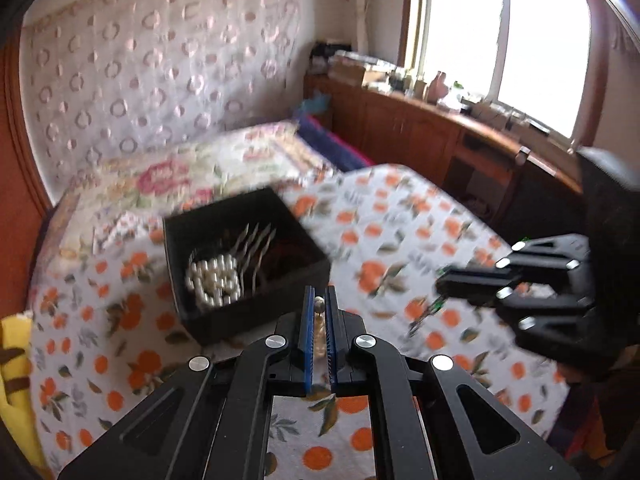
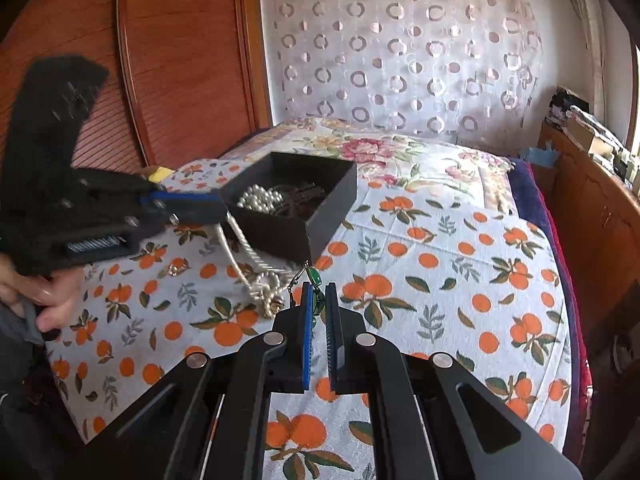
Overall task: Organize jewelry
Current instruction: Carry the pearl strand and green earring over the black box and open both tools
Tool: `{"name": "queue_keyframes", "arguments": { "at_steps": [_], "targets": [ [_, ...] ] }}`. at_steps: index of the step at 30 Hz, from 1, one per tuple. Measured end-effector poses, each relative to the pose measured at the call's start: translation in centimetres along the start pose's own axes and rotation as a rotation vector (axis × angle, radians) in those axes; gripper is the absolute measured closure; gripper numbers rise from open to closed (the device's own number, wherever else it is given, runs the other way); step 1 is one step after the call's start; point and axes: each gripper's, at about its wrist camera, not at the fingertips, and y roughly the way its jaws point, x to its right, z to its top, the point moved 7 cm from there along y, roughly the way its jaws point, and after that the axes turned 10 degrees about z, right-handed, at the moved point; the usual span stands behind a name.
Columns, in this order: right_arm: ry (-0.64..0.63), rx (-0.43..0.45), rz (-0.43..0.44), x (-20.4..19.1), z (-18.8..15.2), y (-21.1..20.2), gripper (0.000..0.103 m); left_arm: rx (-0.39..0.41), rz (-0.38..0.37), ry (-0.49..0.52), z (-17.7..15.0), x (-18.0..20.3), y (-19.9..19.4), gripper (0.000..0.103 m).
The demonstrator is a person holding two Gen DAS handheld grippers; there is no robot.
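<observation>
A black open box sits on the orange-print cloth and holds a white pearl strand and a metal hair comb. My left gripper is shut on a pale cord necklace just in front of the box; in the right wrist view the cord hangs from it down to a coil on the cloth. My right gripper is shut on a green-bead piece with a small chain, near the box's front corner.
The orange-print cloth covers a bed with a floral quilt behind. A small earring-like piece lies on the cloth at left. A wooden cabinet runs along the right, under a window. A yellow item lies at far left.
</observation>
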Motion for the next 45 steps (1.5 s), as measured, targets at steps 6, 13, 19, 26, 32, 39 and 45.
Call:
{"name": "queue_keyframes", "arguments": {
  "at_steps": [6,13,19,26,32,39,45],
  "targets": [
    [-0.011,0.024,0.001,-0.5,1.1,-0.9,0.096,0.089,-0.004,0.007,2.9,0.2,-3.6,0.099],
    [-0.024,0.046,0.004,-1.0,2.4,-1.4,0.096,0.161,0.018,0.006,5.5,-0.3,-6.6,0.099],
    [-0.038,0.067,0.008,-1.6,3.7,-1.8,0.096,0.204,0.042,0.004,7.3,-1.2,-8.3,0.099],
    [-0.061,0.091,0.008,-2.3,5.9,-1.9,0.096,0.238,0.085,0.003,9.8,-2.6,-9.0,0.099],
    [-0.08,0.112,0.007,-2.6,8.4,-1.6,0.096,0.253,0.124,-0.017,12.0,-4.4,-9.1,0.099],
    [-0.091,0.133,0.007,-2.6,10.6,-0.7,0.096,0.271,0.152,-0.033,14.6,-6.0,-9.3,0.099],
    [-0.079,0.107,0.017,-2.1,11.3,2.1,0.096,0.225,0.178,-0.037,13.9,-6.9,-6.7,0.099]
  ]
}}
